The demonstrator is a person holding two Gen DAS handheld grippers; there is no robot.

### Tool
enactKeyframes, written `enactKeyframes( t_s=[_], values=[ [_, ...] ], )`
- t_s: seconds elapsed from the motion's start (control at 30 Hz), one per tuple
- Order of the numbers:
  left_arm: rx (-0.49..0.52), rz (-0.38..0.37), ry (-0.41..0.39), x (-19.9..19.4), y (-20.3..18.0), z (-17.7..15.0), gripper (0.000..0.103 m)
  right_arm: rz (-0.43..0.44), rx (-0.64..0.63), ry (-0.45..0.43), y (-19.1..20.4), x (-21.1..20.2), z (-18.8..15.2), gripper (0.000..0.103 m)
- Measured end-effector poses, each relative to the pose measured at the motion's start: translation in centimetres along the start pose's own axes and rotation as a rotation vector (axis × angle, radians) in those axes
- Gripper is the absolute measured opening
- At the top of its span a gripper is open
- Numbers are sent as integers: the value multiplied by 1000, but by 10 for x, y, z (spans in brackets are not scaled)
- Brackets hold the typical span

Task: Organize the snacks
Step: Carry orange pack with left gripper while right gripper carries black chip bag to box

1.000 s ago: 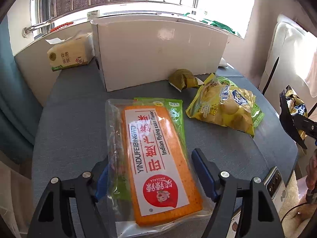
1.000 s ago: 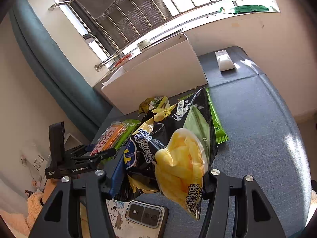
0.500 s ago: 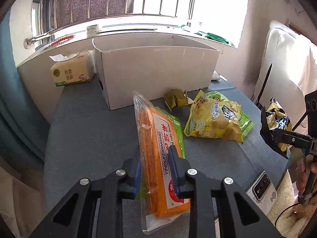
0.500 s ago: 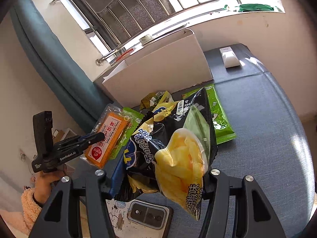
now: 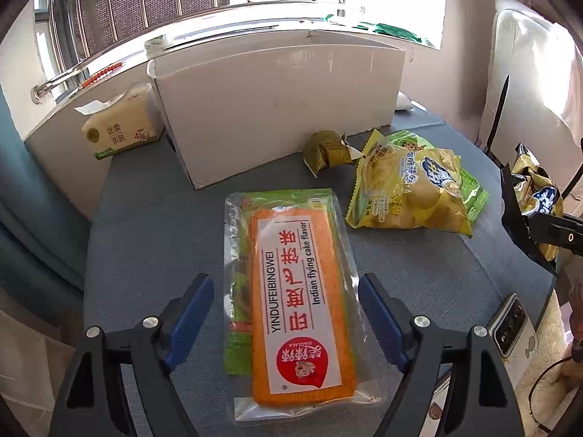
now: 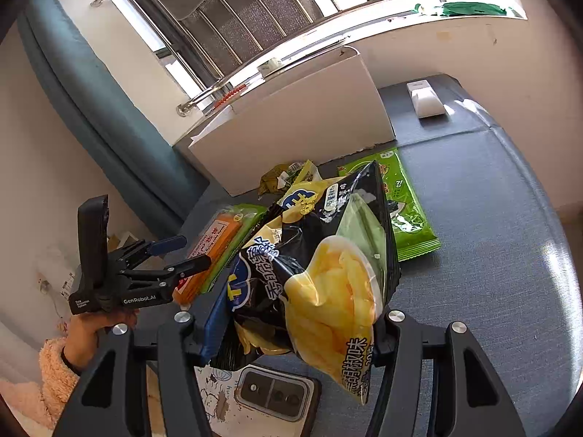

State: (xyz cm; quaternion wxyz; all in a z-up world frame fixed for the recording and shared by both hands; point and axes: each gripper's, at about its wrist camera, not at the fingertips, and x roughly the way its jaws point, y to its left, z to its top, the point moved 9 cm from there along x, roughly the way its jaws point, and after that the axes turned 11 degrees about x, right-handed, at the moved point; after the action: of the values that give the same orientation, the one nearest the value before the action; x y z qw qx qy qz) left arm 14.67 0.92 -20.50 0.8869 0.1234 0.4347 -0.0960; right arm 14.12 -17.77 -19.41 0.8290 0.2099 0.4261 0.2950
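Released a moment ago, the cake pack [image 5: 302, 291] lies flat on the bench [image 5: 145, 240] between the left claw [image 5: 288, 324], whose jaws have just been opening. The right claw [image 6: 291, 324] grips the chip bag [image 6: 313, 276]. Next comes a firmer regrasp before the box [image 5: 277, 109].

Each black claw [image 5: 286, 318] has blue-padded fingers [image 5: 189, 315], silver screws and white "GenRobot.AI" lettering; the sleeve [image 6: 54, 375] is fluffy peach.
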Motion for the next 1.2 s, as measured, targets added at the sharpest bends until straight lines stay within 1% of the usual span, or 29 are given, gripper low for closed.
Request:
enactKeyframes(
  t_s=[0.03,0.1,0.13,0.17,0.23,0.27,0.3,0.37,0.4,0.43,0.5,0.57,0.7,0.8,0.83,0.93,0.97,1.03,1.07,1.13,1.2],
  values=[
    [23,11,13,4,-6,0,89,-1,2,2,-1,0,0,64],
    [71,58,38,12,-13,-2,90,1,9,4,-2,1,-1,64],
    [70,58,37,14,-15,-2,88,1,10,4,-3,0,-1,64],
    [50,42,27,13,-15,-2,85,-1,12,2,-3,0,0,64],
    [7,17,-4,6,-10,1,59,-2,16,-4,-5,-2,0,64],
    [-16,-6,-16,3,-6,2,54,-1,21,-8,-6,-3,1,64],
    [-31,-22,-26,-1,-4,2,53,-1,28,-10,-7,-4,1,64],
    [-51,-44,-64,-9,0,5,43,2,32,-11,-7,-4,0,64],
    [-65,-45,-90,-16,2,7,33,2,30,-11,-7,-4,0,64],
    [-72,-38,-107,-23,6,9,27,2,28,-10,-6,-4,0,64],
    [-63,-24,-126,-32,9,13,21,4,28,-6,-6,-3,-1,64],
    [-66,-28,-128,-33,14,14,20,5,27,-3,-5,-2,-2,64],
    [-115,-54,-130,-30,30,10,19,7,20,-7,-4,-4,0,64],
    [-177,-114,-135,-27,44,5,18,6,25,-10,-6,-4,1,64],
    [-185,-122,-134,-26,47,4,17,5,29,-10,-6,-4,1,64],
    [-195,-122,-134,-25,55,3,17,3,27,-4,-5,-2,0,64],
    [-186,-98,-126,-23,60,1,17,1,25,-3,-4,-2,-1,64],
    [-168,-69,-74,-14,66,-5,18,1,21,2,-3,-1,-1,64],
    [-188,-71,-75,-11,69,-8,19,1,16,3,-2,-1,-2,64],
    [-205,-115,-62,-5,67,-13,19,-1,13,5,-1,0,-2,64],
    [-183,-106,-58,-1,62,-14,19,-3,13,8,-1,2,-2,64]
  ],
)
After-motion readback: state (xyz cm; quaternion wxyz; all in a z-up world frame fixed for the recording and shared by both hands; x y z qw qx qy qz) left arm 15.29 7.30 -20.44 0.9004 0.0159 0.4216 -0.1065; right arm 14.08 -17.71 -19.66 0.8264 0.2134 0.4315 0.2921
